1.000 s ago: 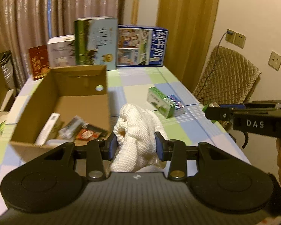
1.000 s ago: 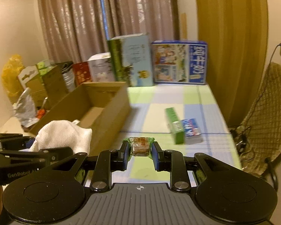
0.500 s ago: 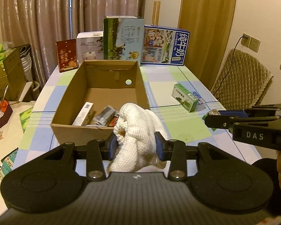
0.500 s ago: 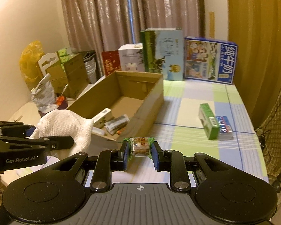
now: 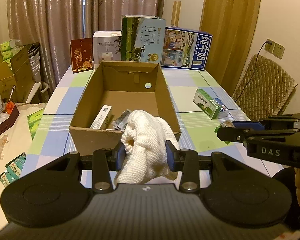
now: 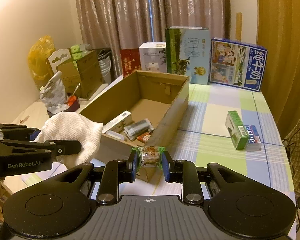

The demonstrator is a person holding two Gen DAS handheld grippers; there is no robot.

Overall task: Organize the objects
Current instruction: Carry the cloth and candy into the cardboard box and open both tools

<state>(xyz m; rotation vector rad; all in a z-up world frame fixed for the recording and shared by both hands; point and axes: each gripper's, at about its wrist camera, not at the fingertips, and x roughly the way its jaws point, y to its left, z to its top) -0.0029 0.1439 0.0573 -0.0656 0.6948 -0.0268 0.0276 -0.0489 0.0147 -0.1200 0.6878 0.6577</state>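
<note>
My left gripper (image 5: pixel 146 156) is shut on a bunched white knitted cloth (image 5: pixel 148 146), held just in front of the near wall of an open cardboard box (image 5: pixel 128 134). From the right wrist view the same cloth (image 6: pixel 74 132) hangs left of the box (image 6: pixel 170 118). My right gripper (image 6: pixel 149 165) is shut on a small green-wrapped snack (image 6: pixel 149 157), near the box's front right corner. Inside the box lie a white carton (image 6: pixel 118 123) and a few dark and red packets (image 6: pixel 137 128). The right gripper's arm (image 5: pixel 270 138) enters the left wrist view from the right.
A green box (image 5: pixel 206 105) and a small blue pack (image 6: pixel 254 138) lie on the checked tablecloth (image 5: pixel 192 84) to the right. Tall milk cartons (image 5: pixel 144 41) and gift boxes (image 5: pixel 81 55) stand along the far edge. A quilted chair (image 5: pixel 264 88) is right; clutter sits left.
Both grippers have drawn back and risen, keeping the cloth and the snack. The box now sits centred ahead of the left gripper, and more of the table and left-side clutter shows.
</note>
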